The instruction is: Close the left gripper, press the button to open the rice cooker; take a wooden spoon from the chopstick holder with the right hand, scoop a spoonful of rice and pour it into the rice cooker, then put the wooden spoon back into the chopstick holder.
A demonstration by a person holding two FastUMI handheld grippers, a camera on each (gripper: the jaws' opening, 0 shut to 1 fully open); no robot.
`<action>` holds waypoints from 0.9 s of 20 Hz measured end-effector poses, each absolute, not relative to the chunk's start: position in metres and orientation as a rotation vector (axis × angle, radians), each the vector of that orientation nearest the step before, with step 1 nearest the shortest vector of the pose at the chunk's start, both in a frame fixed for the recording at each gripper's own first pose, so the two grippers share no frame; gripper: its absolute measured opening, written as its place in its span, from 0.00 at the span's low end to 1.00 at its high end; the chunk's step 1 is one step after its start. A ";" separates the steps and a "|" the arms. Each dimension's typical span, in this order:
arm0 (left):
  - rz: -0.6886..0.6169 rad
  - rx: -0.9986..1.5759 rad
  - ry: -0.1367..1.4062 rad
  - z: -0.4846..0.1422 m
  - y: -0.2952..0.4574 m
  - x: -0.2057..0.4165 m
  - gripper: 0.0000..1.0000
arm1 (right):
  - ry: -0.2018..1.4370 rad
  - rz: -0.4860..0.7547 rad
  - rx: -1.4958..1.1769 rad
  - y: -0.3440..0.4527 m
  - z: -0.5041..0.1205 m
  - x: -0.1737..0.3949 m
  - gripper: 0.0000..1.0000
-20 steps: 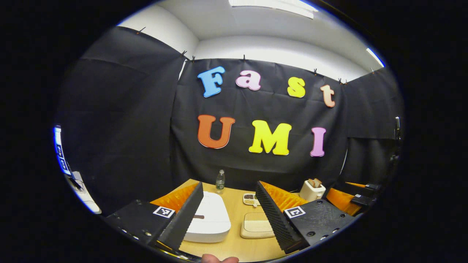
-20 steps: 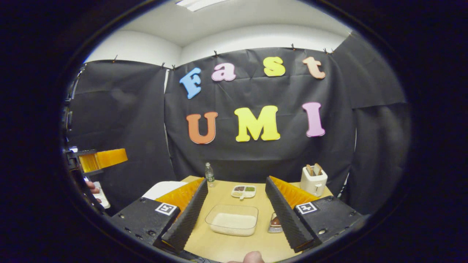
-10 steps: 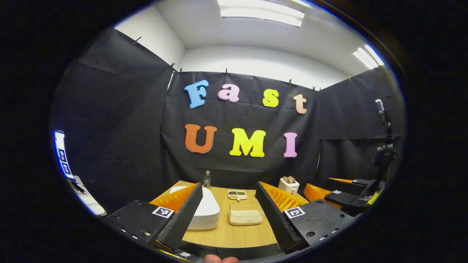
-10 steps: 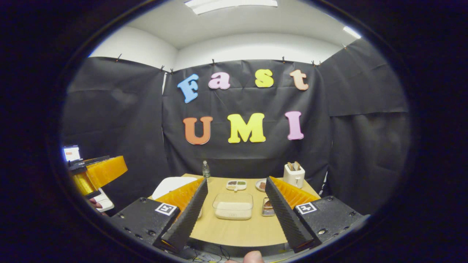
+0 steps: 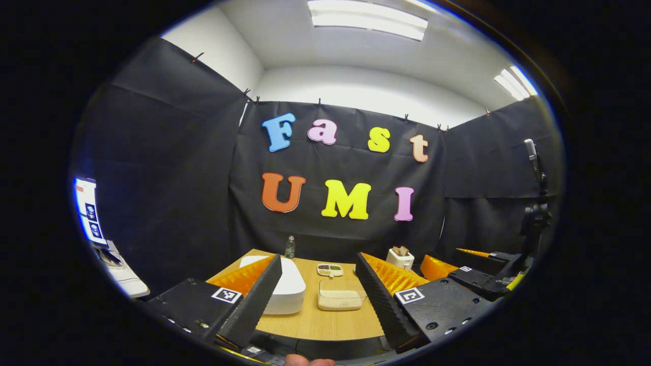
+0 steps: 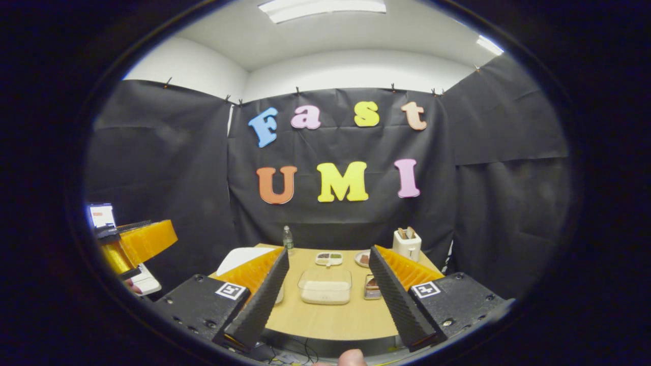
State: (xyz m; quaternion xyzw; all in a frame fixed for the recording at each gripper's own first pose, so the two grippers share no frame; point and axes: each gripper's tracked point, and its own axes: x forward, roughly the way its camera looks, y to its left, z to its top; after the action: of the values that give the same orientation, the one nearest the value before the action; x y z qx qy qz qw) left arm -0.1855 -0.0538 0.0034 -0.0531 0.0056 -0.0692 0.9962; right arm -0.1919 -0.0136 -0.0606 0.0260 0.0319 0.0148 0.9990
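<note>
Above the table (image 6: pixel 330 317), both tongs (image 5: pixel 318 300) (image 6: pixel 328 300) wide, empty.

In the left gripper view, the left finger (image 5: pixel 254 295) covers the near left part of the white rice cooker (image 5: pixel 290 290). In the right gripper view, the chopstick holder (image 6: pixel 373 287) is half hidden behind the right finger (image 6: pixel 396 295), its contents too small to tell.

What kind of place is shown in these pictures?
Probably a recording booth set up as a mock kitchen: black cloth walls enclose a wooden table that carries a white rice cooker, a toaster and a clear tub of rice.
</note>
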 end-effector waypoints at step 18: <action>-0.161 -0.152 0.025 -0.001 -0.058 -0.201 0.94 | 0.089 0.049 0.087 0.001 -0.067 -0.208 1.00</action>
State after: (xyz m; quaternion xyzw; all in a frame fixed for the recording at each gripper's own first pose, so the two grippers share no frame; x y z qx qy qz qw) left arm -0.2008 -0.0576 -0.0015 -0.0758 0.0126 -0.0805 0.9938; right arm -0.2080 0.0013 -0.0670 0.0433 0.0446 0.0246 0.9978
